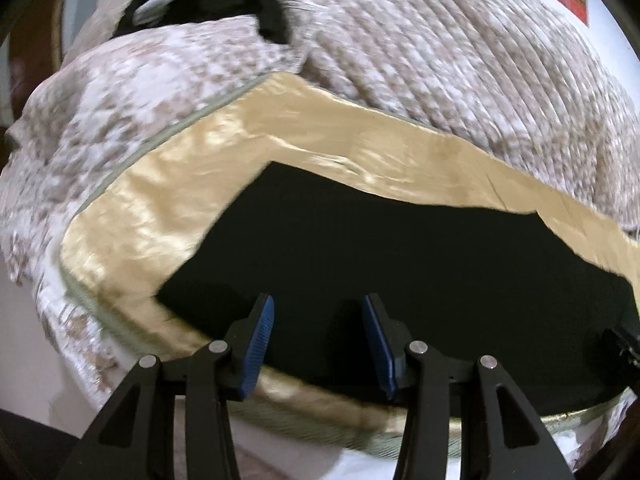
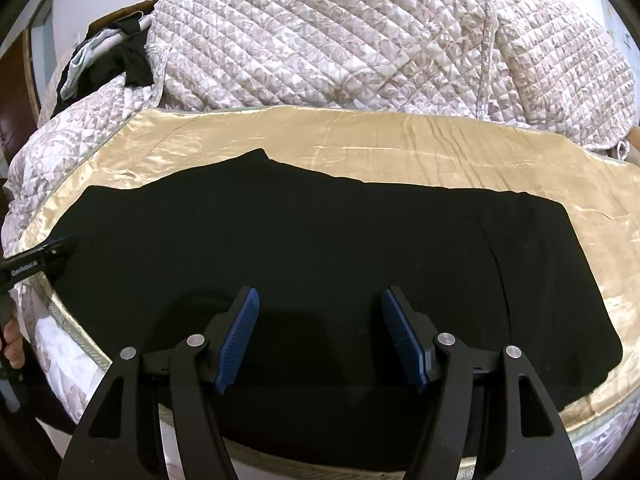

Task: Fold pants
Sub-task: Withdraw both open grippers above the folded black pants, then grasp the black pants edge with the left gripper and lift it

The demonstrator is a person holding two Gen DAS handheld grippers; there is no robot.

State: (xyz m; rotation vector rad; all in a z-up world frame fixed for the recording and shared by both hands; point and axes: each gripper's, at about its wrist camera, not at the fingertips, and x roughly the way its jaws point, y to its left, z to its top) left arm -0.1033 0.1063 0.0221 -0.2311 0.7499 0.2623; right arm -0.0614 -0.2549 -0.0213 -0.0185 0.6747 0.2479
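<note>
Pants: the black fabric pants (image 2: 320,248) lie flat and wide across the shiny gold satin sheet (image 2: 400,144), near the bed's front edge.
Left gripper (image 1: 318,344): blue-padded fingers spread wide, nothing between them, poised over the pants' left end.
Right gripper (image 2: 320,336): open just as wide, empty, above the middle.
Backdrop: a quilted beige floral comforter (image 2: 340,40) bunched behind.
Progress: looks partly folded at most; further folds remain, I'd judge.
</note>
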